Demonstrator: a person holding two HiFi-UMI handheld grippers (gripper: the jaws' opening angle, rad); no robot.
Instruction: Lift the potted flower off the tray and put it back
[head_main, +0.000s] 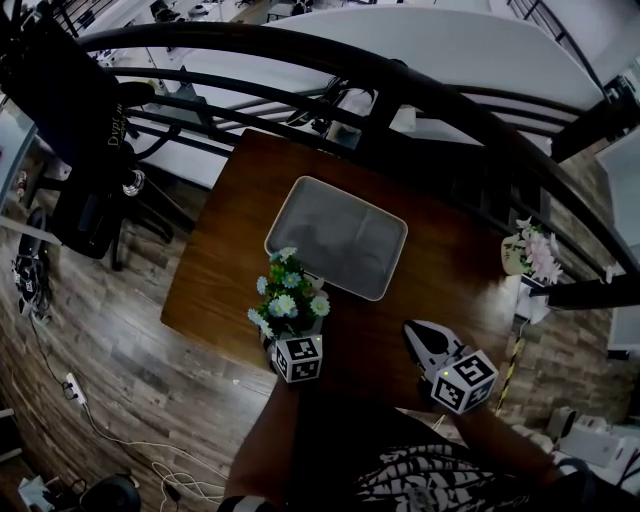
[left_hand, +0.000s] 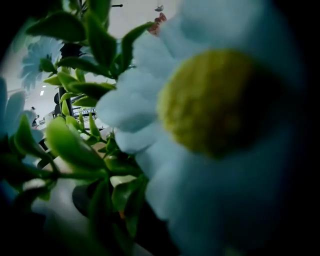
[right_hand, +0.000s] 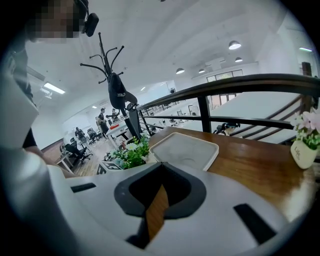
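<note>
A: Looking for the potted flower with pale blue-white daisy blooms and green leaves (head_main: 288, 300).

B: Found off the grey rectangular tray with rounded corners (head_main: 335, 235), just beside its near left corner, over the dark brown wooden table (head_main: 215, 270). Cannot tell whether standing on the wood or lifted clear of it.

A: And the left gripper (head_main: 298, 356)?

B: Tucked right behind the plant, with only the marker cube showing below the leaves from the head view. No better in the left gripper view: filled by one huge blurred yellow-centred bloom (left_hand: 215, 100) and green foliage pressed close to the lens. Impossible to say whether open or clamped on the pot.

A: Right gripper (right_hand: 160, 167)?

B: Closed at the tips, holding nothing. Just a sliver of table wood visible through the slot behind them. Sits over the near right part of the table, to the right of the plant and apart from it, pointing toward the tray.

A: Anything else worth noting?

B: A small white pot of pink flowers (right_hand: 304, 145) by the table's right edge, well apart from the tray. Beyond the far side, a curved black metal railing (head_main: 400, 95).
</note>
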